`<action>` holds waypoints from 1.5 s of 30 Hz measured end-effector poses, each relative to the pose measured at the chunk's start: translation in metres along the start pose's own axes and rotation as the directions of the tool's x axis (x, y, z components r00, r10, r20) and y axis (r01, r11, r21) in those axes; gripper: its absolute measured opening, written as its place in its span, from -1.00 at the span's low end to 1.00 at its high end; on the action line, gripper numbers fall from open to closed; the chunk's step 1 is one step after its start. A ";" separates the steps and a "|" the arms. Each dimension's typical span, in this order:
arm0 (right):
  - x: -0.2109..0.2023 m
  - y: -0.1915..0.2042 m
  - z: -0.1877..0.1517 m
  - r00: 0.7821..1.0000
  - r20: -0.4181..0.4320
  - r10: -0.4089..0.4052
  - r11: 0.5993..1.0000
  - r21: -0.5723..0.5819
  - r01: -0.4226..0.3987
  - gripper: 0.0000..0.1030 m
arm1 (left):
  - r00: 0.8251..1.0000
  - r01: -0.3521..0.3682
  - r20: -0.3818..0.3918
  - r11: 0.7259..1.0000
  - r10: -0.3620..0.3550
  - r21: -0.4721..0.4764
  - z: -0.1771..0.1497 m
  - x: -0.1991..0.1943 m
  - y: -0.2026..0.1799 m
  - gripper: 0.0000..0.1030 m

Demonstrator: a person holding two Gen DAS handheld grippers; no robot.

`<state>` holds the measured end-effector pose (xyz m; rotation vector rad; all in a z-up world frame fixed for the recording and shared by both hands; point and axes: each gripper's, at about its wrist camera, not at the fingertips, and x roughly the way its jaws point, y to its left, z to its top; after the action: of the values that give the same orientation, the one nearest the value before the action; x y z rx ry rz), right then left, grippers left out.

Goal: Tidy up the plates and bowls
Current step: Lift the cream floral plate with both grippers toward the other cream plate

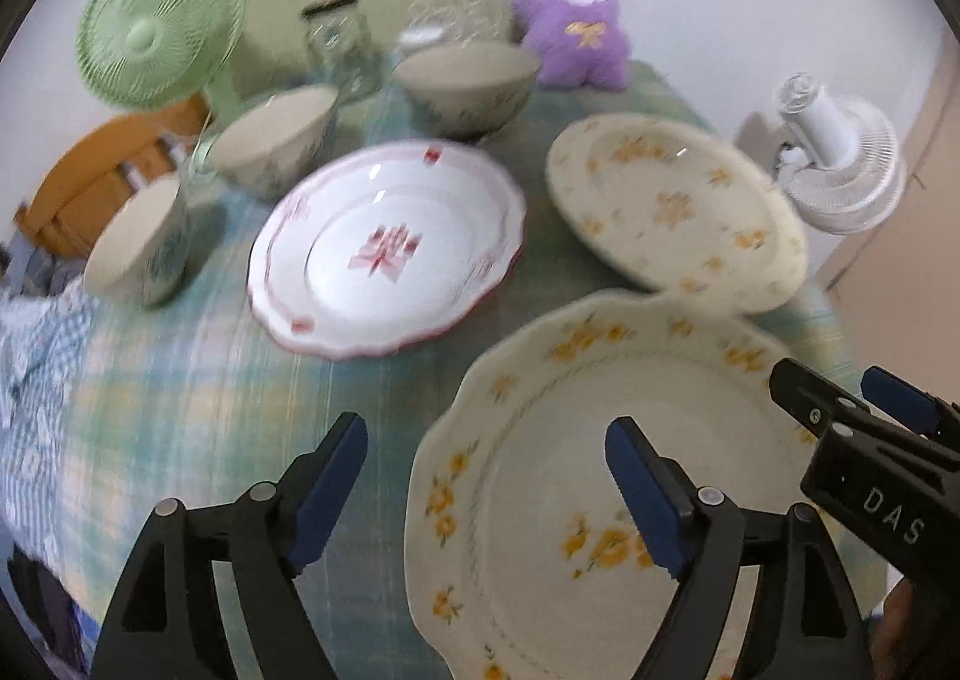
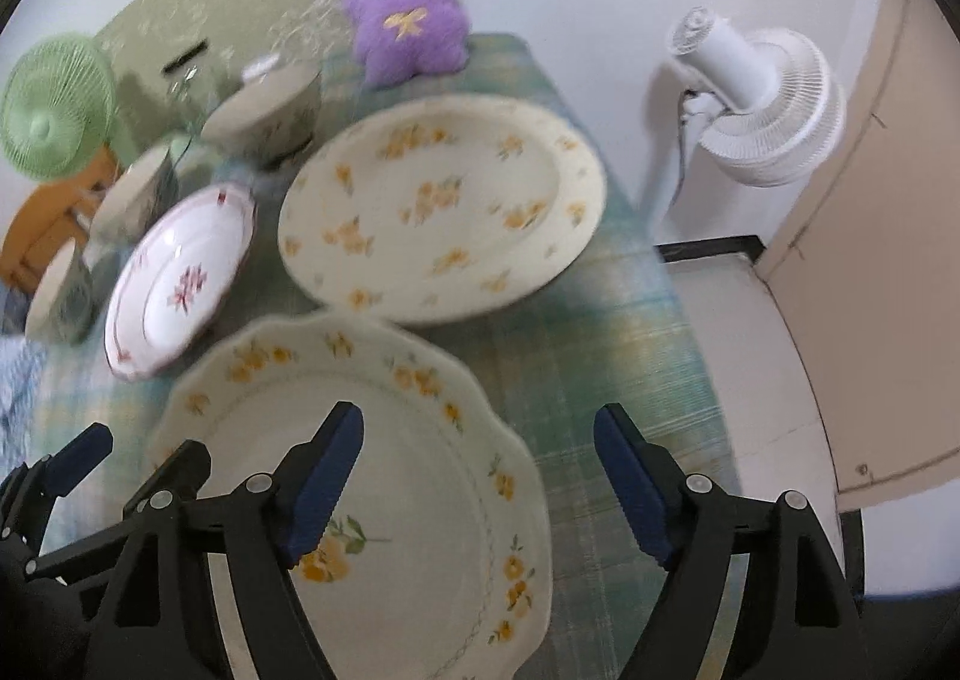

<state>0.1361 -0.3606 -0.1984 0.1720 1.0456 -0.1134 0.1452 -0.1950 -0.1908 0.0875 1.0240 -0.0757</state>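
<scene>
Hovering above the near end of the desk (image 2: 600, 332), both tools point steeply down with their jaws spread wide and nothing between the blue pads. The left tool (image 1: 486, 494) straddles the left rim of the scalloped cream plate (image 1: 600, 440), one pad over the plaid cloth and the other over the plate's well; whether either pad touches the plate cannot be told. The right tool (image 2: 477, 488) straddles the same plate's right rim, its left pad over the well and its right pad over the cloth.

The scalloped cream plate, sprigged with yellow flowers, lies flat on the cloth nearest the cameras. Just beyond it to the right sits a round cream plate (image 2: 444, 212) with scattered yellow blooms; the two rims meet or overlap in both views. To the left of that lies a white plate (image 1: 387, 248) with a red border and a red motif in its middle, apart from the scalloped one. Three pale bowls curve behind the white plate: one at the left (image 1: 141, 242), one in the middle (image 1: 273, 140) and one farther back (image 1: 468, 86).

At the far edge stand a purple plush toy (image 2: 408, 14), a glass jar (image 1: 339, 44) and a green fan (image 1: 159, 20). A white fan (image 2: 762, 104) stands off the desk to the right.
</scene>
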 end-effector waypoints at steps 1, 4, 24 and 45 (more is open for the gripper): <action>-0.005 -0.001 0.004 1.000 0.006 0.010 1.000 0.016 -0.010 0.59 | 1.000 0.017 0.014 1.000 -0.017 0.011 0.007 -0.005 -0.001 0.70; -0.015 -0.004 0.020 0.999 0.025 0.019 0.999 0.046 -0.020 0.59 | 0.998 0.030 0.051 0.999 -0.032 0.046 0.024 -0.015 -0.008 0.73; 0.039 -0.022 0.146 0.994 0.093 0.051 0.996 -0.072 -0.044 0.59 | 0.996 -0.007 0.089 0.999 0.011 -0.046 0.132 0.061 -0.053 0.61; 0.121 -0.048 0.157 0.998 -0.047 0.031 0.999 -0.021 -0.032 0.36 | 0.999 -0.026 -0.037 1.000 0.025 -0.017 0.147 0.134 -0.071 0.15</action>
<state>0.3217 -0.4400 -0.2309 0.1726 1.0901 -0.0696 0.3324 -0.2840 -0.2322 0.0864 1.0602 -0.0421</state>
